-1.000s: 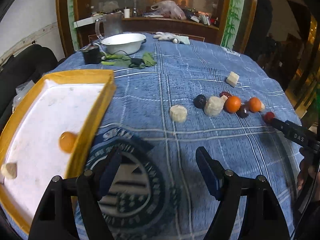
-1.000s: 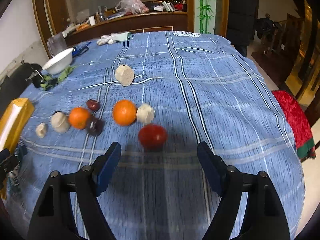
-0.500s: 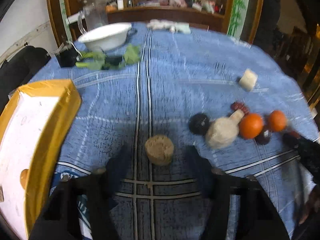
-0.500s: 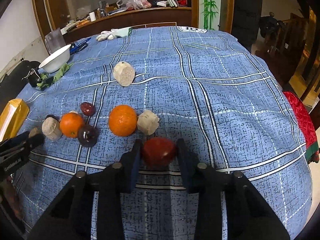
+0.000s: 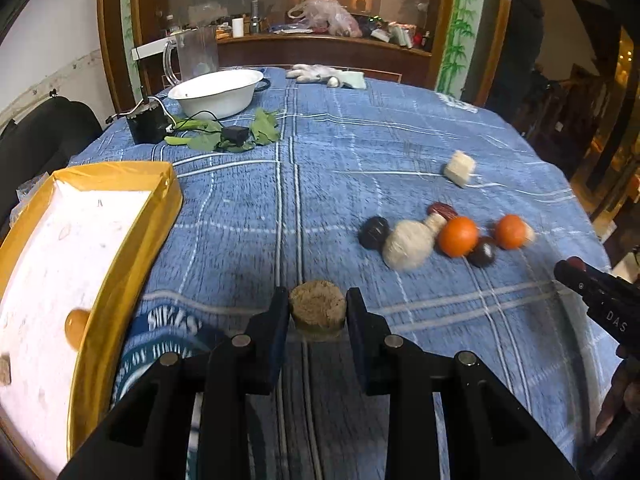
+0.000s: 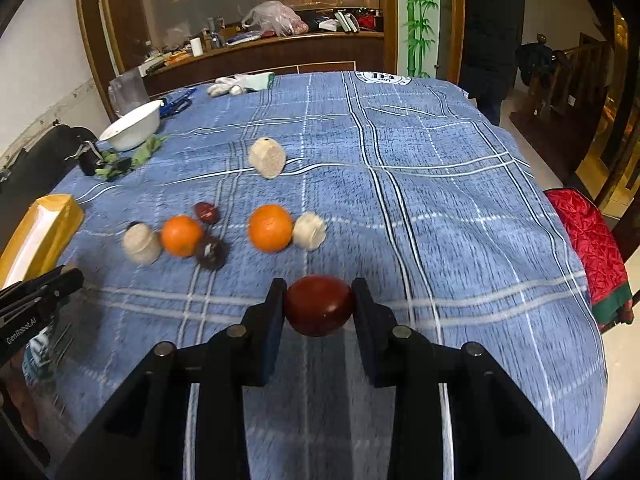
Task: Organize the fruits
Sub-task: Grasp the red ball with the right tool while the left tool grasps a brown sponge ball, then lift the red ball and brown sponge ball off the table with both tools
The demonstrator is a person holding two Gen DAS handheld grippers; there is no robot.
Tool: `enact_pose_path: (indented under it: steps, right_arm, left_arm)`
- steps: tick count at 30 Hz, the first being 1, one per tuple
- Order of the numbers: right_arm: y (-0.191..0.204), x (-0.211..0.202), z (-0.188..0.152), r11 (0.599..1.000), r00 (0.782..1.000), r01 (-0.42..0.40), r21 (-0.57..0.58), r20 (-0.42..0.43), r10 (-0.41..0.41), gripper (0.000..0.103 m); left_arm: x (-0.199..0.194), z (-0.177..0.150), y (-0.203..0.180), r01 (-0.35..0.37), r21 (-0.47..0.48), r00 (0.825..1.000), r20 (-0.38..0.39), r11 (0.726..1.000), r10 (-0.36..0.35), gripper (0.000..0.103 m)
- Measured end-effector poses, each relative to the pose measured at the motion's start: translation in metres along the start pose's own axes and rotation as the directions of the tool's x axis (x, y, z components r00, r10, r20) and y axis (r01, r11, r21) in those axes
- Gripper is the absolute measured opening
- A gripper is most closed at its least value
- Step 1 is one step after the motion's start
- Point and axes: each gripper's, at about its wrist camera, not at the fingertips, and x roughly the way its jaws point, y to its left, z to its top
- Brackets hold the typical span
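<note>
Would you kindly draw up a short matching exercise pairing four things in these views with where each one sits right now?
Things:
1. red fruit
2. tan round piece
3. yellow fruit
4. white bowl

Places:
A. inside the yellow tray
B. between the left tongs
C. at the table's far side, by the green leaves
D. between the right tongs

Pairs: 1-D, 2-B, 3-A, 4-C

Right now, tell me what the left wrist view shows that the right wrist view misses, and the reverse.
Left wrist only: the yellow tray's white inside with an orange fruit in it, and the left tongs shut on a tan round piece.
Right wrist only: the right tongs shut on a dark red fruit, and a red quilted cloth.
Both: two oranges, the white bowl.
</note>
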Motion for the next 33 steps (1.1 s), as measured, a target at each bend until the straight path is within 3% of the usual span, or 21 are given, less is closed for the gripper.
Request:
enact_pose_path:
  steps: [16,33]
  right_arm:
    - [0.057,-0.044,-0.056,0.995,0.996,-0.09,-0.03,0.002,0.09,0.035]
    - [0.059,-0.057,-0.068,0.994,0.995,-0.099,-0.033,0.017,0.1,0.035]
  left_arm:
    - [-0.041,-0.041,0.008,-0.019,0.002,1.0,0.013,1.0,0.019,0.028]
    - [-0.052,-0.047,0.007,-0.06,0.008,0.998,0.029,0.998,0.06,0.028]
